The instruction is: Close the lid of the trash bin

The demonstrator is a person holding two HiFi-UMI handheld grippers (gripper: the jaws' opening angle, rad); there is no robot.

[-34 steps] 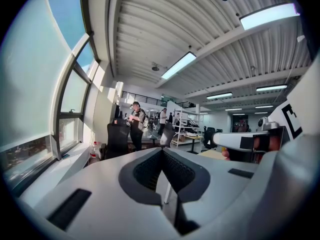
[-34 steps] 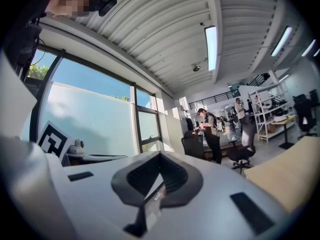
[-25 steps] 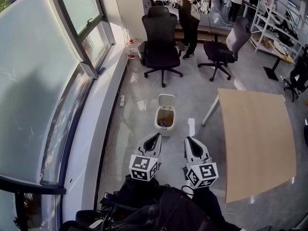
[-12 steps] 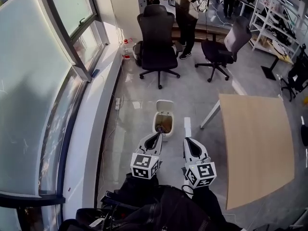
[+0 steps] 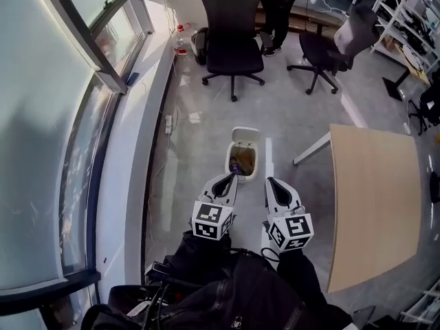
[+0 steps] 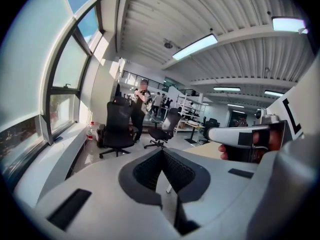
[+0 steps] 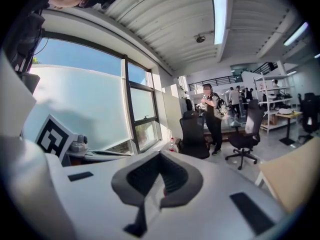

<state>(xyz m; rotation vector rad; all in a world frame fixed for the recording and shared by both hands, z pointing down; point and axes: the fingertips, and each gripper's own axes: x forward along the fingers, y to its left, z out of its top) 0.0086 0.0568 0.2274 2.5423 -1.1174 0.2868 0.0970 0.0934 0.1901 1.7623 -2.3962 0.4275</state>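
A small white trash bin (image 5: pixel 241 162) stands on the grey floor, its lid (image 5: pixel 245 135) tipped up at the far side and dark contents showing inside. My left gripper (image 5: pixel 232 177) hovers just short of the bin's near left rim, its jaws together and empty. My right gripper (image 5: pixel 269 181) is level with it, beside the bin's near right corner, also shut on nothing. In the left gripper view the left gripper (image 6: pixel 161 152) points over the floor toward the chairs; the bin is hidden below it. The right gripper (image 7: pixel 161 155) likewise does not show the bin.
A wooden table (image 5: pixel 375 198) stands to the right, its white leg (image 5: pixel 311 150) near the bin. A black office chair (image 5: pixel 230 19) and a grey chair (image 5: pixel 333 43) are beyond. The window sill (image 5: pixel 130 157) runs along the left, with a power strip (image 5: pixel 168 124) on the floor.
Both grippers have moved forward and slightly down toward the bin, which now lies closer to their tips. The lid still stands up.
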